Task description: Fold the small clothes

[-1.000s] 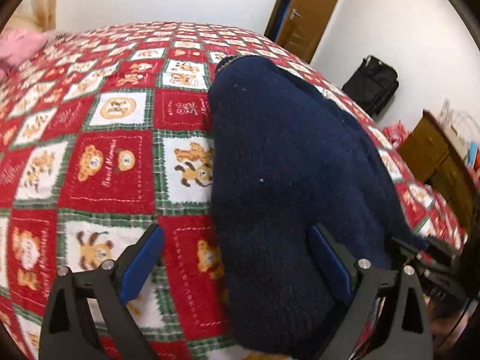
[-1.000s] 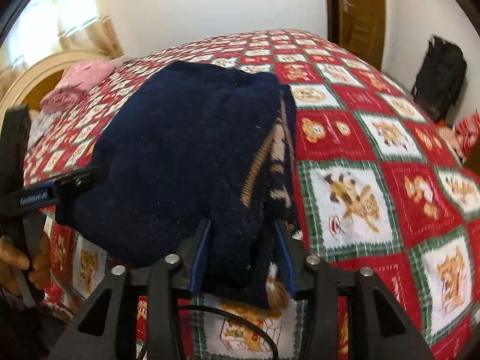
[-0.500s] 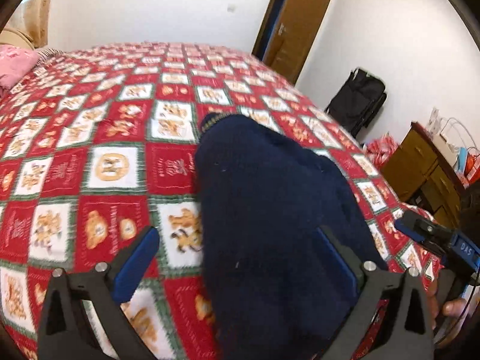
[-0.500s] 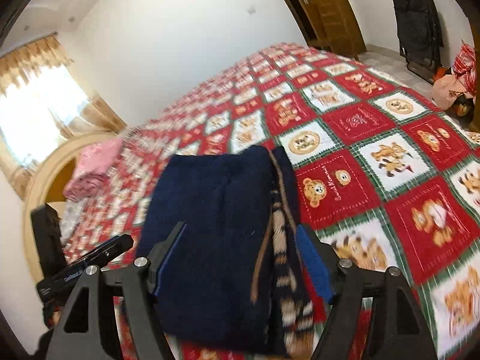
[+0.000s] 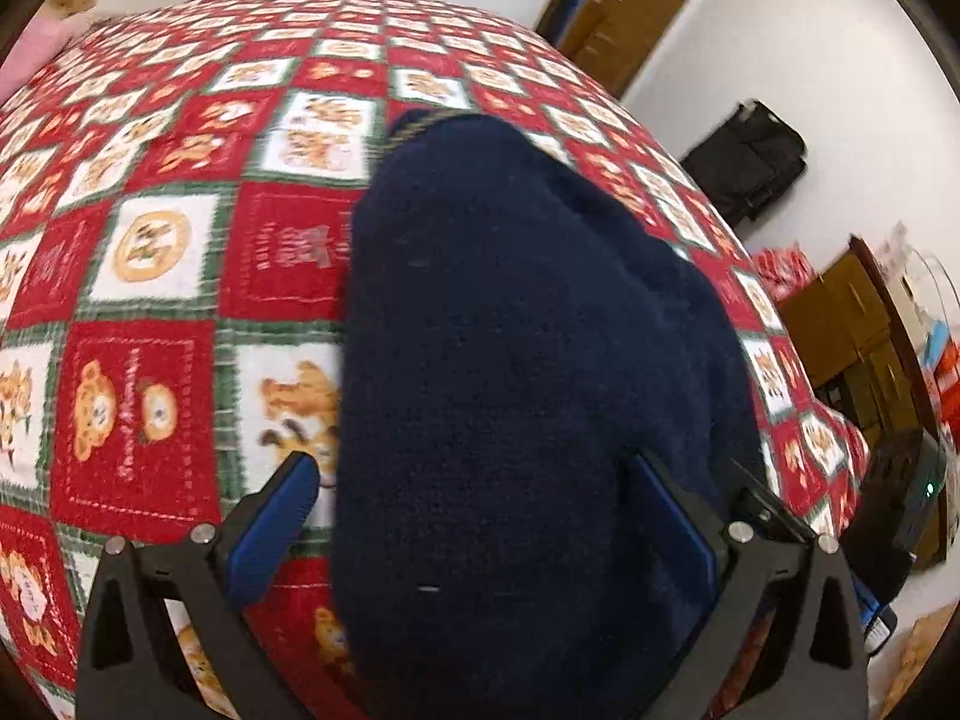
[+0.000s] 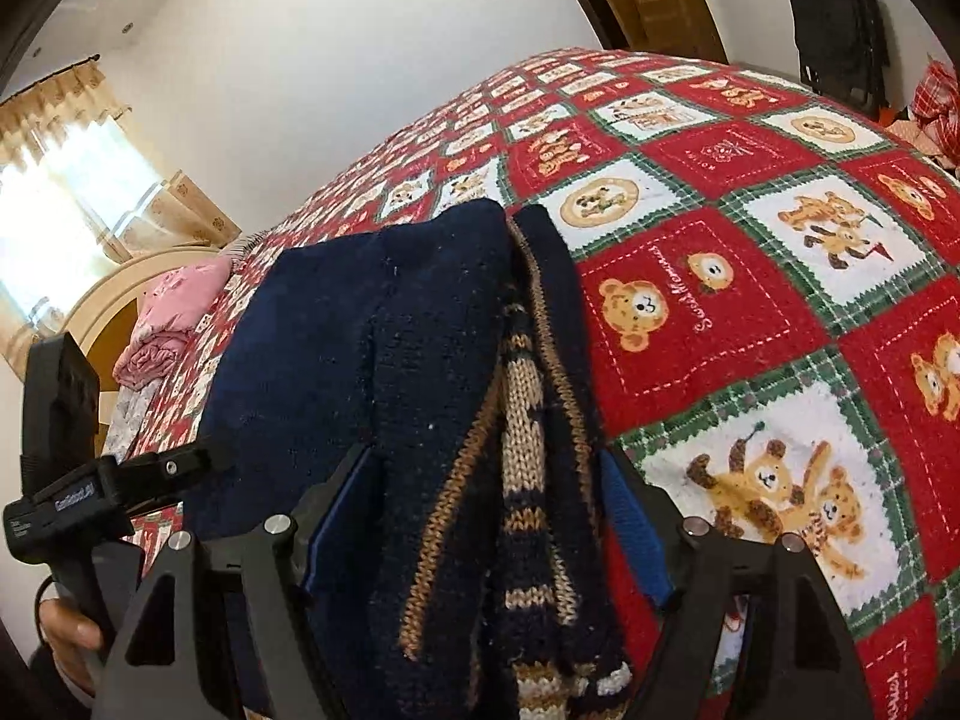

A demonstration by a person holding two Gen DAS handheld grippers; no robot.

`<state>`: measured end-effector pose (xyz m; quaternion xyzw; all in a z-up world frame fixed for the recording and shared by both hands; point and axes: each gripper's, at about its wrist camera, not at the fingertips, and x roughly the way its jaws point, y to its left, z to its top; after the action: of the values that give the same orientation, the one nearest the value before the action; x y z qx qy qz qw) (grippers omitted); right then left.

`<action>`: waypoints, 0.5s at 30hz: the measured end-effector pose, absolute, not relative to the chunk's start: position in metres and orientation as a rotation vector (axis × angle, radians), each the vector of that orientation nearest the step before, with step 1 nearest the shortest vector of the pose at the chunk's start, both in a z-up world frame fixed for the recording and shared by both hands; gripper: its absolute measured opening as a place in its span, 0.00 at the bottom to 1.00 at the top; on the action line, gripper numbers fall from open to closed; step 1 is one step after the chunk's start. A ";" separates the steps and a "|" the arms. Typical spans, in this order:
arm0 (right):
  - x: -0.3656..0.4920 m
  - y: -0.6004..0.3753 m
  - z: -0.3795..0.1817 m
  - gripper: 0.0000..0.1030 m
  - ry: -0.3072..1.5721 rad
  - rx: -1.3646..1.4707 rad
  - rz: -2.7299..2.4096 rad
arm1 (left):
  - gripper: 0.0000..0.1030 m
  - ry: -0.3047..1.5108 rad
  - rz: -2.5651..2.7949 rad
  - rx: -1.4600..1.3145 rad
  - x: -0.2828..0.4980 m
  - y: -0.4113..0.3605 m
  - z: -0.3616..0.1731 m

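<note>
Between the wide right gripper [image 6: 486, 516] jaws lies a folded navy sweater [image 6: 384, 360] on the bed; seemingly untouched. Left gripper [image 5: 480, 516] straddles it, wide too. Withdraw gently, without snagging knit.

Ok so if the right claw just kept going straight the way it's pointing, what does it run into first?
Most likely the folded navy knit sweater with tan striped trim. It already lies between the open fingers of the right claw, so pushing on would meet its bulk, with the red teddy-bear patchwork bedspread underneath.
</note>
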<state>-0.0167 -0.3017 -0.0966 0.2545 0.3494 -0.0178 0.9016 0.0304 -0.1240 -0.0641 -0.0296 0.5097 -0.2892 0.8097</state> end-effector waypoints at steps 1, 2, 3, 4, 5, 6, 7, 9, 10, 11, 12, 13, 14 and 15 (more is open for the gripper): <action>-0.016 -0.300 -0.096 0.73 0.726 0.512 -0.034 | 1.00 1.092 -0.635 -0.031 0.028 -0.130 -0.064; -0.015 -0.298 -0.096 0.73 0.729 0.503 -0.030 | 1.00 1.078 -0.621 0.021 0.025 -0.136 -0.064; -0.015 -0.296 -0.096 0.72 0.729 0.496 -0.034 | 1.00 1.069 -0.617 0.046 0.025 -0.139 -0.066; -0.015 -0.297 -0.096 0.68 0.726 0.500 -0.031 | 1.00 1.067 -0.624 0.054 0.026 -0.140 -0.069; -0.016 -0.297 -0.096 0.66 0.721 0.506 -0.024 | 1.00 1.083 -0.651 0.022 0.030 -0.138 -0.074; -0.016 -0.297 -0.097 0.63 0.720 0.507 -0.021 | 1.00 1.111 -0.673 -0.023 0.034 -0.134 -0.078; -0.017 -0.297 -0.098 0.62 0.720 0.509 -0.018 | 1.00 1.158 -0.702 -0.093 0.039 -0.128 -0.084; -0.017 -0.296 -0.098 0.60 0.722 0.504 -0.014 | 1.00 1.159 -0.729 -0.161 0.041 -0.119 -0.088; -0.016 -0.296 -0.098 0.60 0.722 0.502 -0.014 | 0.99 1.145 -0.727 -0.138 0.039 -0.120 -0.087; -0.017 -0.297 -0.098 0.60 0.721 0.507 -0.014 | 0.98 1.126 -0.722 -0.111 0.035 -0.123 -0.086; -0.016 -0.298 -0.099 0.60 0.719 0.518 -0.012 | 0.97 1.106 -0.716 -0.093 0.032 -0.125 -0.085; -0.017 -0.299 -0.099 0.60 0.717 0.527 -0.011 | 0.97 1.101 -0.712 -0.095 0.032 -0.125 -0.085; -0.017 -0.301 -0.098 0.60 0.711 0.543 -0.013 | 0.97 1.107 -0.711 -0.108 0.033 -0.125 -0.086; -0.018 -0.303 -0.099 0.60 0.704 0.562 -0.015 | 0.97 1.112 -0.712 -0.115 0.034 -0.124 -0.086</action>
<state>-0.0182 -0.3026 -0.0989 0.2717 0.3402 -0.0073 0.9002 0.0343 -0.1242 -0.0859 -0.0533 0.5161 -0.3304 0.7884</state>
